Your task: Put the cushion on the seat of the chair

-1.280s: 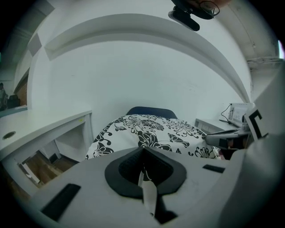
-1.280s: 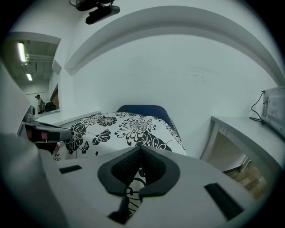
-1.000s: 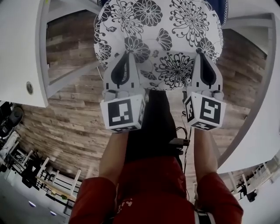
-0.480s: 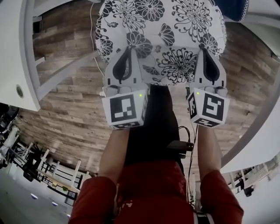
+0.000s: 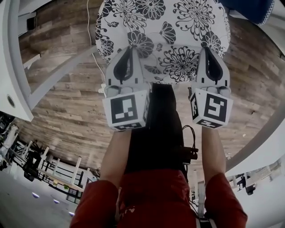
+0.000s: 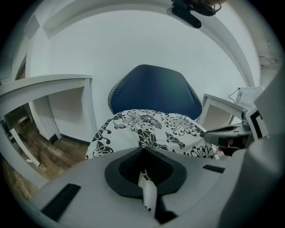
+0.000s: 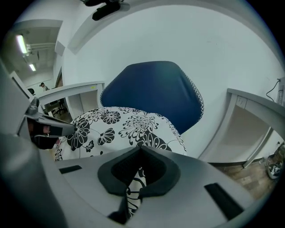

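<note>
A round white cushion [image 5: 162,38] with black flower print is held out in front of me over the wooden floor. My left gripper [image 5: 126,67] is shut on its near left edge, and my right gripper [image 5: 207,62] is shut on its near right edge. In the left gripper view a fold of the cushion [image 6: 147,198] is pinched between the jaws. The right gripper view shows the same, with the cushion [image 7: 120,127] spreading ahead. Beyond it stands the blue chair [image 7: 153,93], also the blue chair [image 6: 153,91], whose edge [image 5: 249,9] shows at the head view's top right.
White desks flank the chair: one desk [image 6: 49,87] on the left and another desk [image 7: 256,107] on the right. A white curved frame [image 5: 26,58] runs down the left of the head view. A black cable [image 5: 189,142] hangs by my legs.
The cushion and both grippers have moved slightly forward and up in view; the blue chair's edge has come further into view at the top right. Both grips are unchanged.
</note>
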Tool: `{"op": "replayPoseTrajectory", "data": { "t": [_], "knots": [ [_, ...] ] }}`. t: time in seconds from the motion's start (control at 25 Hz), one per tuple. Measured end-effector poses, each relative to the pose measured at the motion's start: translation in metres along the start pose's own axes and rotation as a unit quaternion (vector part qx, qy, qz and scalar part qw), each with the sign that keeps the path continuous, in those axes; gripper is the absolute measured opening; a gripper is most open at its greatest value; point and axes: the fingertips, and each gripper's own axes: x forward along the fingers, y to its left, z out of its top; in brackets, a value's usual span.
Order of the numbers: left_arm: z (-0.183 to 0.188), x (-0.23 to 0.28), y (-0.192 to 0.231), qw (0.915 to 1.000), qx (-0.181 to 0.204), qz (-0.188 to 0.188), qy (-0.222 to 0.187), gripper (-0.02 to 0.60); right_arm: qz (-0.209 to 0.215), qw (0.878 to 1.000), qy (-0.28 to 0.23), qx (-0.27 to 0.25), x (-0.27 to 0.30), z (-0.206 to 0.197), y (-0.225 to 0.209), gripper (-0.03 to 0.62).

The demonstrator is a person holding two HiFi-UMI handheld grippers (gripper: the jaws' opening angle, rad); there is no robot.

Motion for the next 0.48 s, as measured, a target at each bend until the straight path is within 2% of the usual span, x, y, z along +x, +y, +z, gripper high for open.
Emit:
{"op": "replayPoseTrajectory", "data": {
  "t": [0.48],
  "knots": [
    [0.0037,-0.0024,-0.0029,0.9998,0.003,0.011,0.016,0.028,0.006,1.0,0.011,-0.007,-0.0013,0.0026,-0.0061,0.028]
  ]
}}
